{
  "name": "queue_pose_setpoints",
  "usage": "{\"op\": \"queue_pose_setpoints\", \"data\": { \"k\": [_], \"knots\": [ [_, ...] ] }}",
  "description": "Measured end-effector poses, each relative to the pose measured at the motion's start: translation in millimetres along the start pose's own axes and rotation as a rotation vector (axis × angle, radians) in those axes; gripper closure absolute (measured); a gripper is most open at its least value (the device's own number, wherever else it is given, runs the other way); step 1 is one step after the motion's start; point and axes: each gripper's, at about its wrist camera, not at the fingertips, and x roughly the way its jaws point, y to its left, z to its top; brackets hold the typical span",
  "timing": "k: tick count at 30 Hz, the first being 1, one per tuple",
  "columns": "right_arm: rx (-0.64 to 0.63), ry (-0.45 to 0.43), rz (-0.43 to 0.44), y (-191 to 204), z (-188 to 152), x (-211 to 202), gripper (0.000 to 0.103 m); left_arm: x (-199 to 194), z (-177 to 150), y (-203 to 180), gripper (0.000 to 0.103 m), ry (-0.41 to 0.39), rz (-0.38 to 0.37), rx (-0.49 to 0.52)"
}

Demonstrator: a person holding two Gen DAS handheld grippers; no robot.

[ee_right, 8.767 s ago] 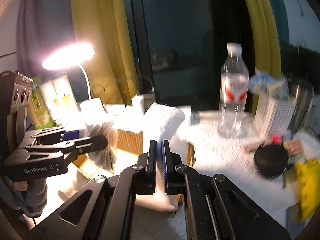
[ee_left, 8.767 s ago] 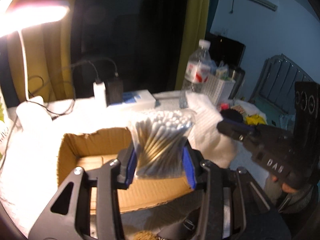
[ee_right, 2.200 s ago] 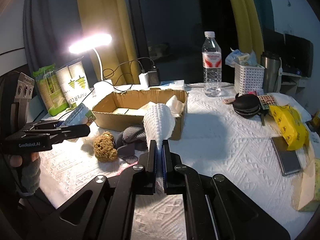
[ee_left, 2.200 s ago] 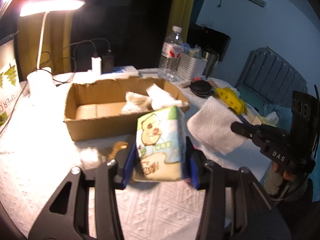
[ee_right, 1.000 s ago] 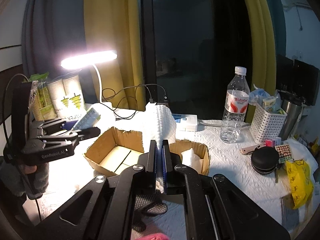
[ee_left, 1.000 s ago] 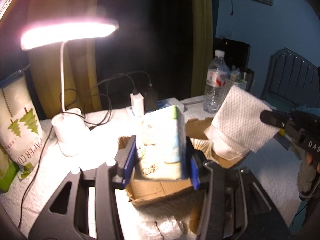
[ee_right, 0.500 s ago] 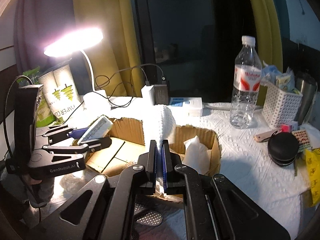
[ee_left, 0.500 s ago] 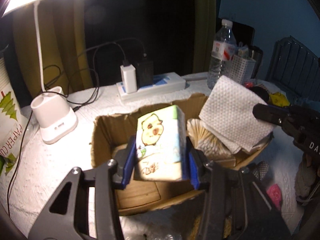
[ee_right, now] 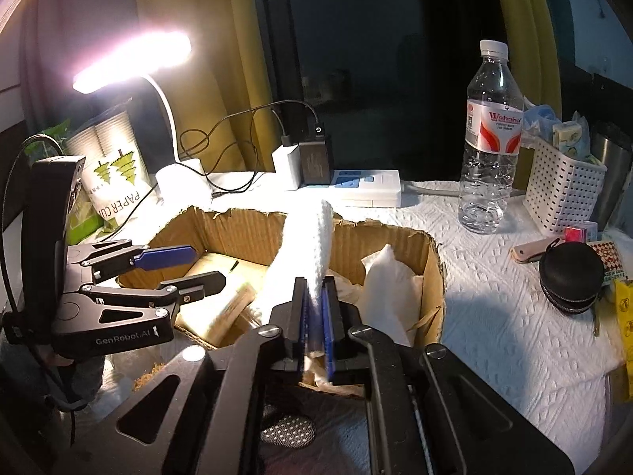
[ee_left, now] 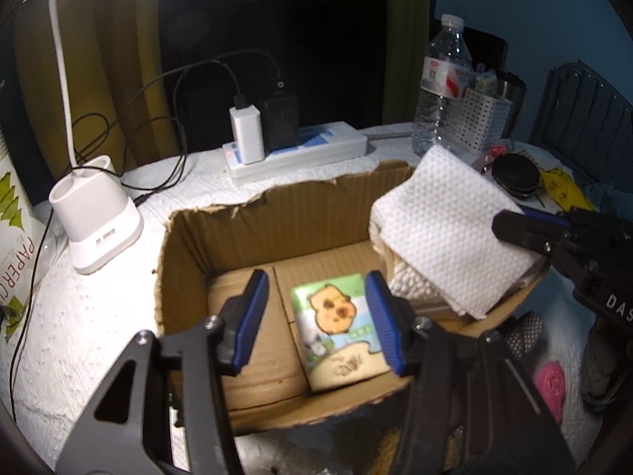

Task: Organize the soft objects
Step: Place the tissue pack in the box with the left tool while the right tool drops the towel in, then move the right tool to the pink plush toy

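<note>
Looking into the cardboard box [ee_left: 186,253], we take it as our landmark. Left of the box stands the white lamp base [ee_left: 97,229]. Inside the box, on its floor near the front wall, lies the tissue pack [ee_left: 336,328]; our left gripper [ee_left: 316,316] has just been opening, its blue pads now clear of the pack lying between them. Over the box's right end hangs the white paper towel [ee_right: 312,261], above other white tissues. Our right gripper [ee_right: 314,312] has just eased narrowly open, the towel's lower edge between its jaws; whether the pads press on it we cannot tell. Behind the box's right corner stands a water bottle [ee_right: 490,138].
</note>
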Motion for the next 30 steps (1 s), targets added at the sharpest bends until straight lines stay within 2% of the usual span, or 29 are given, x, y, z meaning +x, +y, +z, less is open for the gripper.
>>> {"op": "queue_pose_setpoints", "data": {
  "k": [2,3,4,5,9,11,13,15,30],
  "knots": [
    [-0.006,-0.008,-0.015,2,1,-5,0.078,-3,0,1,0.048,-0.003,0.012,-0.006],
    [-0.009,-0.015,-0.018,3,2,-9,0.072,-5,0,1,0.044,-0.007,0.016,-0.009],
    [-0.01,-0.018,-0.019,3,2,-11,0.071,-8,0,2,0.035,-0.013,0.015,-0.013],
    [-0.011,-0.022,-0.023,4,2,-14,0.07,-11,0,2,0.033,-0.019,0.011,-0.017],
    [-0.009,-0.032,-0.052,7,2,-24,0.055,-27,-1,1,0.032,-0.049,0.003,-0.025],
    [-0.003,-0.045,-0.071,8,1,-32,0.053,-34,-2,1,0.032,-0.06,0.005,-0.034],
    [-0.002,-0.057,-0.081,11,2,-39,0.048,-42,-3,1,0.026,-0.069,0.011,-0.05],
    [-0.003,-0.069,-0.088,14,2,-46,0.048,-49,-5,2,0.021,-0.08,0.01,-0.062],
    [-0.002,-0.085,-0.105,32,-23,-81,0.047,-103,-29,-6,0.017,-0.182,-0.004,-0.078]
  ]
}}
